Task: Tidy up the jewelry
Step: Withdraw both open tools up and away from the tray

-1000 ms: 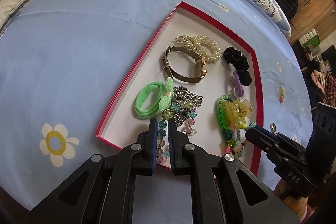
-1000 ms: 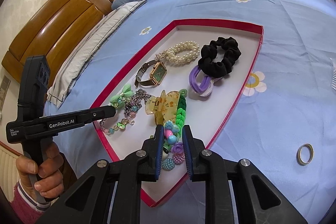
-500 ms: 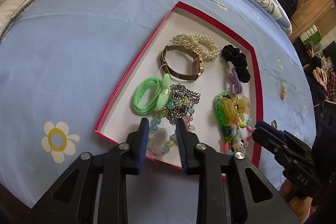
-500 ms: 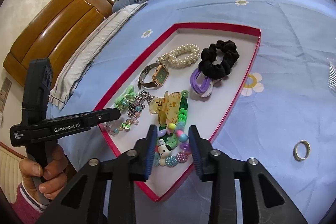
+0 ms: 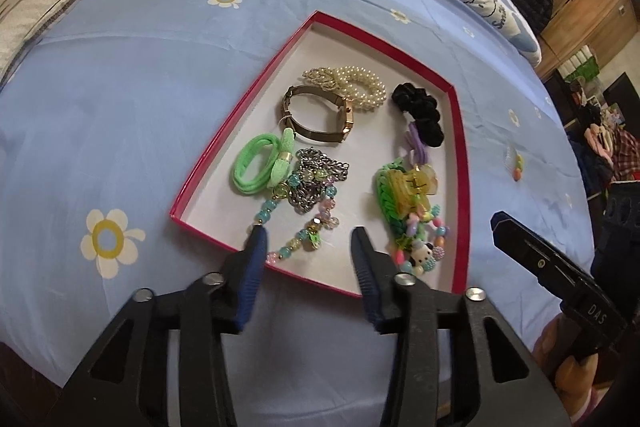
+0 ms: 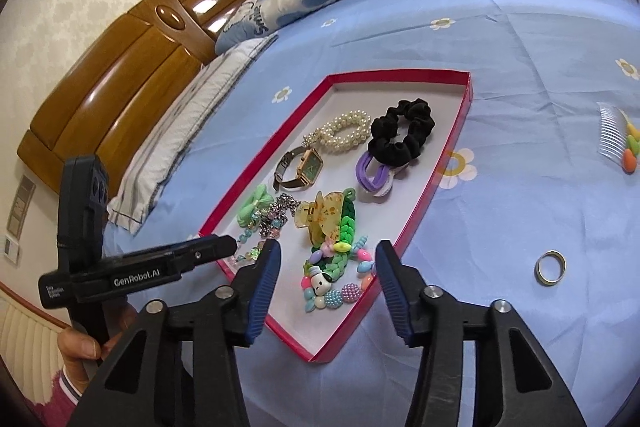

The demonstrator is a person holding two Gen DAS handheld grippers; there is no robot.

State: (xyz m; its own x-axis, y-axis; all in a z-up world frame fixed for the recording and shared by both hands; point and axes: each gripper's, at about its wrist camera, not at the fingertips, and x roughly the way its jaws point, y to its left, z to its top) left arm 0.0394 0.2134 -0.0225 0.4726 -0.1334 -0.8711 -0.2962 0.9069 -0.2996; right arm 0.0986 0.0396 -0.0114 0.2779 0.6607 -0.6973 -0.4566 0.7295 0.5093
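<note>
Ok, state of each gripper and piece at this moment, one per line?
Left gripper: open, empty.
Right gripper: open, empty.
Shallow red-rimmed tray: lidless, on the bed.
Pastel glass-bead bracelet: lying loose in the tray.
Colourful charm bracelet: lying loose in the tray.
Metal ring: outside the tray.

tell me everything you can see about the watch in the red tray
The watch has a square, rose-gold case with a dark green dial, and a brownish metal-looking mesh band closed into a loop. It rests on its side on the white floor of the red tray, in the left half, with the dial facing sideways. The pearl bracelet lies just behind it, seemingly touching the case. The green hair tie and chain sit in front. Neither gripper touches it.
</note>
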